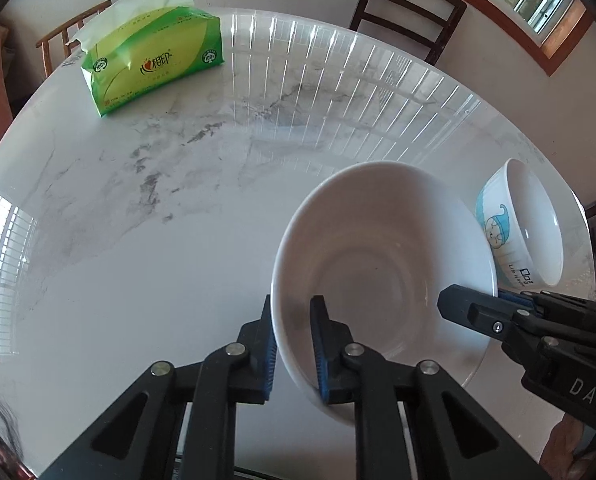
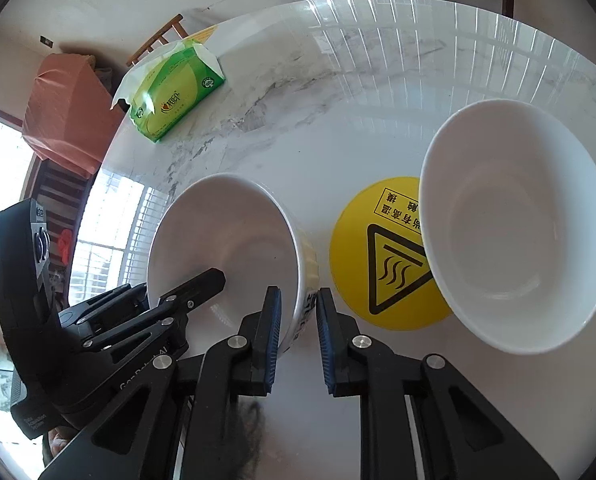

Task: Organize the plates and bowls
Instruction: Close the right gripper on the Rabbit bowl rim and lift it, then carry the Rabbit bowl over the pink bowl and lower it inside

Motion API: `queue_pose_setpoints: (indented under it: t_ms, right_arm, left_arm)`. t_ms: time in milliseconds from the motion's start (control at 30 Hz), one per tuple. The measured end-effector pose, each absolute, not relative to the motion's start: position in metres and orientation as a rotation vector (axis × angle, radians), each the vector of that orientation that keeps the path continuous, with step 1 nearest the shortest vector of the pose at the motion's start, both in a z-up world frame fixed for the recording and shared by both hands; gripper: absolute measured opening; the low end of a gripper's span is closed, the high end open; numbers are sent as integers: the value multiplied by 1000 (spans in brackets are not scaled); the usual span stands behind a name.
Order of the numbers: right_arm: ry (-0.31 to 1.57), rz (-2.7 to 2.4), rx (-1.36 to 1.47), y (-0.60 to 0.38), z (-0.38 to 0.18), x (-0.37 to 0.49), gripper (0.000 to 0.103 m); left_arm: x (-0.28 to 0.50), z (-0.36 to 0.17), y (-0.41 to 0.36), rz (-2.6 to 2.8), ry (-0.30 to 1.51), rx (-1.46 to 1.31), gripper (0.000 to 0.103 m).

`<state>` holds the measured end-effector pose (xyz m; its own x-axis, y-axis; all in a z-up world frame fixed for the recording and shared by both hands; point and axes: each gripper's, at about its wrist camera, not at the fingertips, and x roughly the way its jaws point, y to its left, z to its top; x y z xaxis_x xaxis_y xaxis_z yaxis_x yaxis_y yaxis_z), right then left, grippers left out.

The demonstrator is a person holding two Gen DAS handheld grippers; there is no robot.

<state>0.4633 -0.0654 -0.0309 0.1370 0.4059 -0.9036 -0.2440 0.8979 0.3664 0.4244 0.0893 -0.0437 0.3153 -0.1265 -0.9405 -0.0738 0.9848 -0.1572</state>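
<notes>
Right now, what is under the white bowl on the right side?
A round yellow warning sticker reaches under the bowl. The bowl covers its right part, so the rest cannot be seen.

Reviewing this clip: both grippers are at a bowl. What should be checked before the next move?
1. Left gripper straddles the near bowl rim: ok.
2. Right gripper straddles the same bowl's rim: ok.
3. Pads clamped on the bowl wall: cannot tell for either.
4. Near bowl empty: ok.
5. Second bowl empty and apart from both grippers: ok.
6. Tissue pack away from the bowls: ok.
</notes>
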Motion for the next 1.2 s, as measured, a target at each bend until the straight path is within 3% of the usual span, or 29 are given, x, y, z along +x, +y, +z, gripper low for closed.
queue_pose_setpoints:
  t_ms: [367,767,1200]
  right_arm:
    - [1313,508,159,-84,2,436,16]
    - [1222,485,149,-147,63,367,16]
    - [1209,482,141,-181,74,265,16]
  left_arm:
    - [391,-2,75,-56,1196,-196,18]
    - [320,59,5,-174,1134,-141,22]
    - [220,61,-28,-261,1176,-107,22]
